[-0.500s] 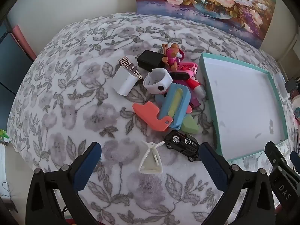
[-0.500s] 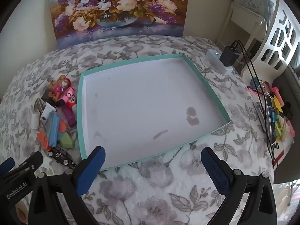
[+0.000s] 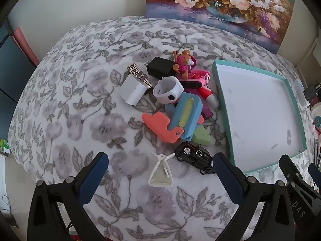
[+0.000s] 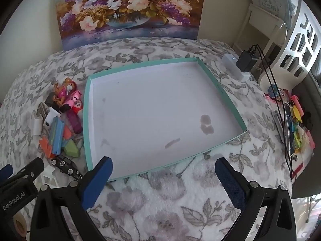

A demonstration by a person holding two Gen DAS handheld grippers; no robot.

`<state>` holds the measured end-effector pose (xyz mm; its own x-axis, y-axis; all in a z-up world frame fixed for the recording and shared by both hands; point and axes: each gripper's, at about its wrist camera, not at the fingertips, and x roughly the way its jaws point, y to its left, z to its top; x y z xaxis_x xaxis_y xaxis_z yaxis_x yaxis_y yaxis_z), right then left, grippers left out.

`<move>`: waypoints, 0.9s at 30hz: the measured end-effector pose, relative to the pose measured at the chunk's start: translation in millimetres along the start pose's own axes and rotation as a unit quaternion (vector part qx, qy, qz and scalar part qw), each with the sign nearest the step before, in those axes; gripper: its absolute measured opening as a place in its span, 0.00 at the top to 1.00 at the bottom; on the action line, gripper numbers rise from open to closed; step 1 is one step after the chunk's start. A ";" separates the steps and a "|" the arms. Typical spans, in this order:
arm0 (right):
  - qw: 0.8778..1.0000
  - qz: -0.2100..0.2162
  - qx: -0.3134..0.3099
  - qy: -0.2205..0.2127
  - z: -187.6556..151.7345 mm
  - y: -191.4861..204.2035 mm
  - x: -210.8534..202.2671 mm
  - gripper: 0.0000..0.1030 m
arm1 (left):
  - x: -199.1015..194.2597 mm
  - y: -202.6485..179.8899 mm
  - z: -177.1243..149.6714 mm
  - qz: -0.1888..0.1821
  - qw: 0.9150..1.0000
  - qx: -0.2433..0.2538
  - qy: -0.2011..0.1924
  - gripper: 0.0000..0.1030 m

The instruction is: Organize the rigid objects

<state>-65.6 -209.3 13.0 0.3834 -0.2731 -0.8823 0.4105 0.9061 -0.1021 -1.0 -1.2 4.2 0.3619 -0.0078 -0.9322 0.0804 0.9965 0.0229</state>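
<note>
I am hovering my left hand-held gripper (image 3: pixel 160 182), spread and empty, over the white clip (image 3: pixel 160 172) beside the toy pile; probably springy, it risks skidding off before reaching the empty tray (image 4: pixel 220 88).

Grey flowers on white, bright toys beside a teal tray

The blanket (image 3: pixel 84 108) is white with grey leaves and blooms; the tray (image 4: pixel 220 92) has teal walls and a stained white floor. The toy car (image 3: pixel 193 156) is black, the clip (image 3: pixel 160 172) cream, the wedge (image 3: pixel 201 138) green, the case (image 3: pixel 187 118) blue with yellow, the painting (image 4: pixel 128 8) purple, white and pink flowers.
</note>
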 end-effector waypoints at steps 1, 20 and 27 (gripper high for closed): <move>1.000 0.000 0.000 0.000 -0.3 0.0 0.2 0.00 | -0.9 0.5 -0.9 -0.001 1.000 0.000 -0.001 0.00; 1.000 -0.002 -0.002 0.002 1.8 -2.3 -1.7 0.00 | -2.1 2.8 -1.1 -0.002 1.000 -0.008 0.000 0.00; 1.000 -0.002 -0.003 0.002 2.0 -1.6 -1.5 0.00 | -1.5 3.3 -0.6 -0.001 1.000 -0.011 0.001 0.00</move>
<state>-65.2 -211.0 15.4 0.3783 -0.2761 -0.8835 0.4074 0.9067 -0.1089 -1.9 2.2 5.4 0.3608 -0.0096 -0.9326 0.0609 0.9981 0.0133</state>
